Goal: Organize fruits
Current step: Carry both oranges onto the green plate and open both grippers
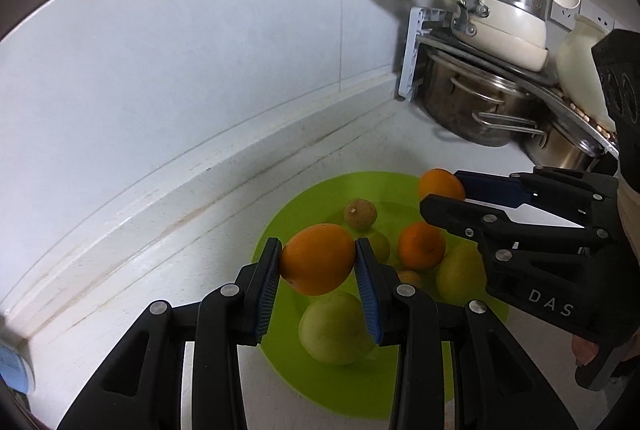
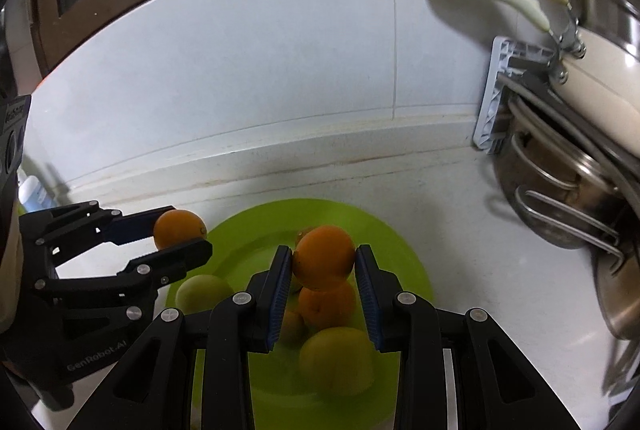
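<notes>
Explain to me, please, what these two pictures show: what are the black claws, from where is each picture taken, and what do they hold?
The black claws are two hand-held gripping tools, no robot; a person carries one in each hand. Each picture comes from a camera on one tool, looking along its fingers. In the left camera's view, the left tool grips an orange. In the right camera's view, the right tool grips another orange. Both are above a green plate on a white counter, with more oranges and green fruits. Pots stand behind.

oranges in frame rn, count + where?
4, possibly more hidden. One orange clamped in the left gripper, one in the right gripper, both above the green plate. One on the plate, another small one beside it.
</notes>
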Tool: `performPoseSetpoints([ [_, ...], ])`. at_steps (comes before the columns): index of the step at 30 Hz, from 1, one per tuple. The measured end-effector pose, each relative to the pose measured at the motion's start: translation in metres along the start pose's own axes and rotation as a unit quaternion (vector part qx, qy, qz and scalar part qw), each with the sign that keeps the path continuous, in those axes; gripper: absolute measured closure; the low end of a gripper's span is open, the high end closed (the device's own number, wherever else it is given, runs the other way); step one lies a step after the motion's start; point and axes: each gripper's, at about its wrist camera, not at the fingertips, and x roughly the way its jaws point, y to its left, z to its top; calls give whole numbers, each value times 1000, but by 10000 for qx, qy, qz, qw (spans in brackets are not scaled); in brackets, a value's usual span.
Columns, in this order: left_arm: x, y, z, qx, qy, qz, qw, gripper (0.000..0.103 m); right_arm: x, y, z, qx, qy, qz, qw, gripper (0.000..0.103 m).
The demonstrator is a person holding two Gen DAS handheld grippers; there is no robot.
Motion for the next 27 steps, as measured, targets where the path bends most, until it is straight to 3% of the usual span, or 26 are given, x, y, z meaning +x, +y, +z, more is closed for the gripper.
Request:
performPoseSetpoints([
  [12,-1,2,-3,-72,25,-105,9999,60,0,-2,2,10,-59,-30,10000,65],
  [27,-84,-13,-2,-40,-683,-151,9975,55,-79,21,-3,-31,-663,-60,9978,65],
])
